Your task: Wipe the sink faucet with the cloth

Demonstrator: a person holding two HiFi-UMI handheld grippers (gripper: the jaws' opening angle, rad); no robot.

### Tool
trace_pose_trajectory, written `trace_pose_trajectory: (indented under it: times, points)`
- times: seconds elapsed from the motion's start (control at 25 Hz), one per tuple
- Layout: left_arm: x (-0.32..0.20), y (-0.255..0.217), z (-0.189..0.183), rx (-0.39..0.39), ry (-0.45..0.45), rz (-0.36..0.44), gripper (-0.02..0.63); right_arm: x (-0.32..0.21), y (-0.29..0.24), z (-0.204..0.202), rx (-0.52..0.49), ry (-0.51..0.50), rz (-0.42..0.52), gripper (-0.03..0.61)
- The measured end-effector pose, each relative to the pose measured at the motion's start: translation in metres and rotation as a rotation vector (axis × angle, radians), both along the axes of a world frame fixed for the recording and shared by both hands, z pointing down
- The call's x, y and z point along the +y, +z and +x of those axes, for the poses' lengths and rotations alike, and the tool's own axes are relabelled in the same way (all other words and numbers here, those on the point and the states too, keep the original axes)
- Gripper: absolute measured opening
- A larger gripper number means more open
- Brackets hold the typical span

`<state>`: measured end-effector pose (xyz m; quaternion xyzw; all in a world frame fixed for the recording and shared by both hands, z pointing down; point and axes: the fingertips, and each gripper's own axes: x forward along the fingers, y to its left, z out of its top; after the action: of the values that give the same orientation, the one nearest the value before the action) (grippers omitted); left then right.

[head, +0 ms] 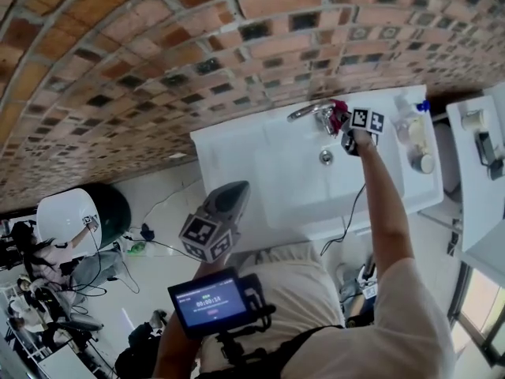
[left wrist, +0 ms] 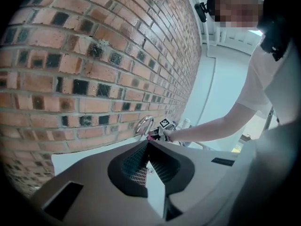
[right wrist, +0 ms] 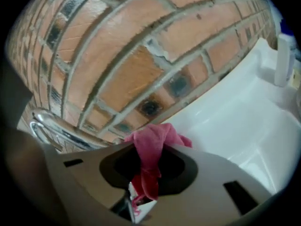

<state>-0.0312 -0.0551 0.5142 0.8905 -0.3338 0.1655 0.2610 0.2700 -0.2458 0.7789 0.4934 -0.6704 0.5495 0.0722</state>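
A chrome faucet arches over a white sink set against the brick wall. My right gripper is at the faucet's right end, shut on a pink cloth that touches the faucet base. In the right gripper view the pink cloth bunches out of the jaws, with the chrome faucet curving at the left. My left gripper is held back over the sink's near left corner, its jaws together with nothing in them. From the left gripper view the faucet and cloth show far ahead.
A soap bottle and a small round container stand on the sink's right ledge. A white counter with small items lies further right. A cable hangs over the sink's front. A toilet stands at the left.
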Motion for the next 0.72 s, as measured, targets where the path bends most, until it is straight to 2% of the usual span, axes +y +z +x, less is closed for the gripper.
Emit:
trace_pose_trajectory:
  times: [0.12,0.24,0.4,0.64,0.72]
  points:
    - [-0.002,0.0,-0.001,-0.005,-0.008,-0.002,-0.008,-0.005,0.019,0.001,-0.01,0.007,-0.073,0.103]
    - [-0.006,0.003,-0.003,-0.008,-0.009,-0.005,-0.008,-0.005,0.019,-0.001,-0.058,0.005,-0.094,0.103]
    - [-0.01,0.009,-0.001,-0.001,-0.003,-0.011,-0.008,-0.008,0.002,0.0,-0.255,-0.001,-0.013,0.097]
    - [-0.012,0.014,0.015,-0.003,0.027,-0.018,-0.008,-0.003,-0.02,-0.001,-0.303,-0.004,0.055,0.097]
    - [-0.013,0.013,0.019,-0.001,0.037,-0.014,-0.008,-0.001,-0.032,0.0,-0.349,-0.004,0.097,0.097]
